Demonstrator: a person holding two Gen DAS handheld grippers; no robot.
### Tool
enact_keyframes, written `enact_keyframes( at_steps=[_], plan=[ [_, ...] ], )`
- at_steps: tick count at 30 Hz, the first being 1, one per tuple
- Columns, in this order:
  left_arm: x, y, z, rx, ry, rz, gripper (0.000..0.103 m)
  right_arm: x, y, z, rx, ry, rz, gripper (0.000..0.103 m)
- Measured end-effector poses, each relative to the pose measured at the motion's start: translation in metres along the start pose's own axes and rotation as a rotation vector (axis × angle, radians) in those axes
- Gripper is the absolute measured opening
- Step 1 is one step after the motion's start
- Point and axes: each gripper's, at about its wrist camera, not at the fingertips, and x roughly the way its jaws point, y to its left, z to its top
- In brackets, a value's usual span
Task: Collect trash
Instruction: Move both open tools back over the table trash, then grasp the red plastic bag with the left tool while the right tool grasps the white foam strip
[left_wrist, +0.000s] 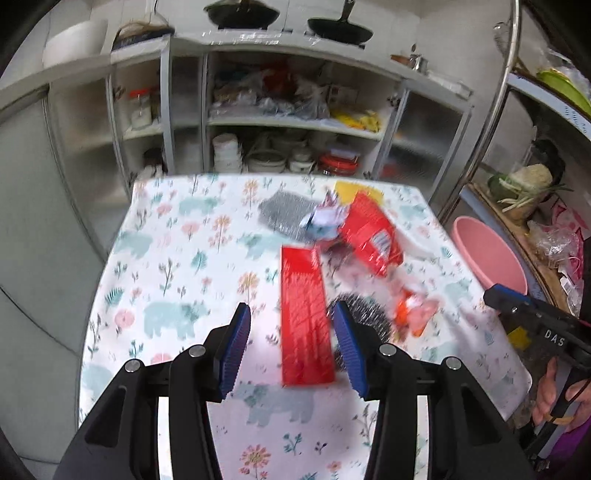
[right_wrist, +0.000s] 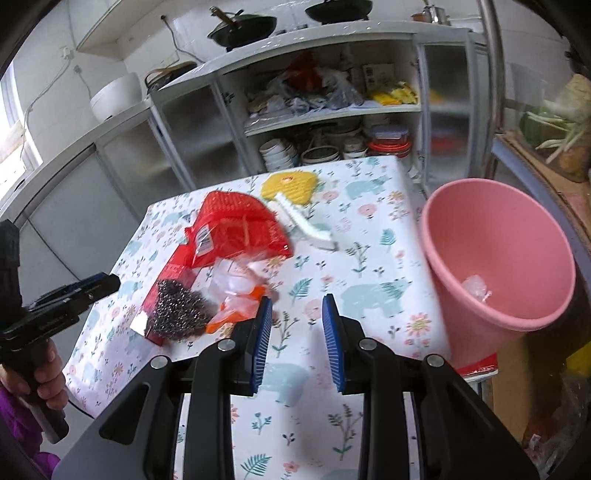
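A pink bin (right_wrist: 495, 254) stands at the table's right edge with a clear crumpled piece inside; it also shows in the left wrist view (left_wrist: 487, 254). On the floral tablecloth (left_wrist: 177, 258) lie a flat red box (left_wrist: 304, 317), a red plastic package (left_wrist: 373, 236), a steel wool ball (right_wrist: 177, 310), an orange-and-clear wrapper (right_wrist: 236, 295) and a crumpled white wrapper (left_wrist: 325, 218). My left gripper (left_wrist: 291, 347) is open and empty over the red box. My right gripper (right_wrist: 297, 339) is open and empty above the cloth, just right of the orange wrapper.
A grey scrub pad (left_wrist: 284, 210), a yellow pad (right_wrist: 290, 186) and a white brush (right_wrist: 306, 225) lie at the table's far side. Open shelves with bowls and bags (left_wrist: 280, 147) stand behind. A rack with vegetables (left_wrist: 524, 188) is to the right.
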Motion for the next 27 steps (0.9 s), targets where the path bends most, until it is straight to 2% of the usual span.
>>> enact_keyframes(
  at_steps=[5, 12, 15, 19, 23, 27],
  plan=[
    [0.019, -0.008, 0.007, 0.003, 0.045, -0.001, 0.046, 0.007, 0.004, 0.0, -0.001, 0.024, 0.026, 0.029],
    [0.025, -0.032, 0.039, 0.071, -0.008, -0.034, 0.046, 0.013, 0.002, 0.003, -0.004, 0.031, 0.044, 0.029],
    [0.032, -0.03, 0.054, 0.044, -0.004, -0.049, 0.046, 0.017, -0.002, 0.005, -0.001, 0.036, 0.04, 0.029],
    [0.049, -0.032, 0.062, -0.06, 0.068, -0.165, 0.046, 0.024, -0.011, 0.011, 0.005, 0.038, 0.028, 0.029],
    [0.074, -0.048, 0.061, -0.05, 0.113, -0.142, 0.046, 0.032, -0.016, 0.024, 0.007, 0.028, 0.027, 0.029],
    [0.096, -0.05, 0.064, -0.094, 0.163, -0.145, 0.046, 0.044, -0.014, 0.039, -0.04, 0.035, 0.03, 0.029]
  ],
)
